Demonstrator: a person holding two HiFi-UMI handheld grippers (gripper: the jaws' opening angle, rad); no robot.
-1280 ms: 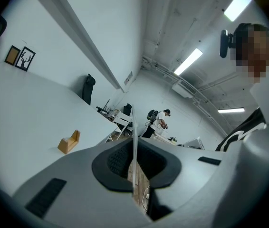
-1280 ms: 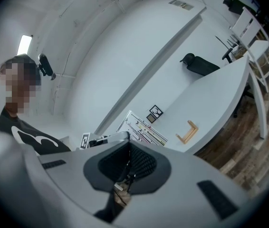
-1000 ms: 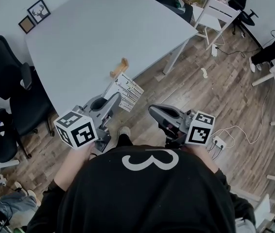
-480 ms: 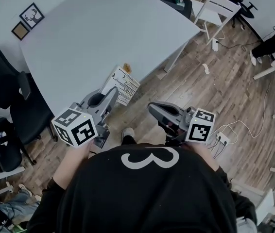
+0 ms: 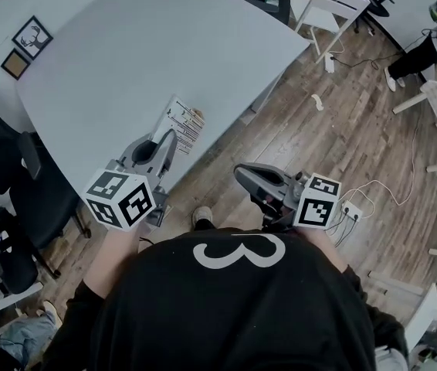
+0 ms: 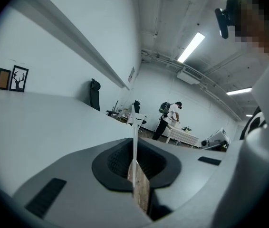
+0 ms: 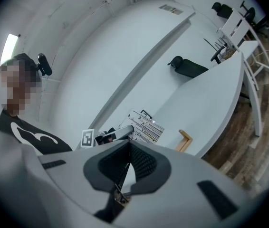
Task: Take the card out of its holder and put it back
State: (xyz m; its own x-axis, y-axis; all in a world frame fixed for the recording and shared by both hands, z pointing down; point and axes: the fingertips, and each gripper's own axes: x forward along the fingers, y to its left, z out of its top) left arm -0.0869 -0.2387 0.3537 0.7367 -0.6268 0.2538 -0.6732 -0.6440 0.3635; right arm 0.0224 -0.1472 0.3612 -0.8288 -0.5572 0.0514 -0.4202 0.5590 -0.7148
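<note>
The left gripper (image 5: 170, 135), clamped on the white printed card (image 5: 180, 122), has swung it in over the grey table (image 5: 126, 52), beside the small wooden holder (image 7: 184, 140). Reinsertion probably comes next. The right gripper (image 5: 240, 175) hangs closed and empty.

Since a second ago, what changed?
The left gripper, shut on the card, carried it from beyond the table's edge in toward the table and the wooden holder. The right gripper stayed low beside the person, and the holder did not move.

One card (image 5: 180, 122), one wooden holder (image 7: 185, 140), one table (image 5: 164, 45) and two framed pictures (image 5: 32, 37) are visible.
</note>
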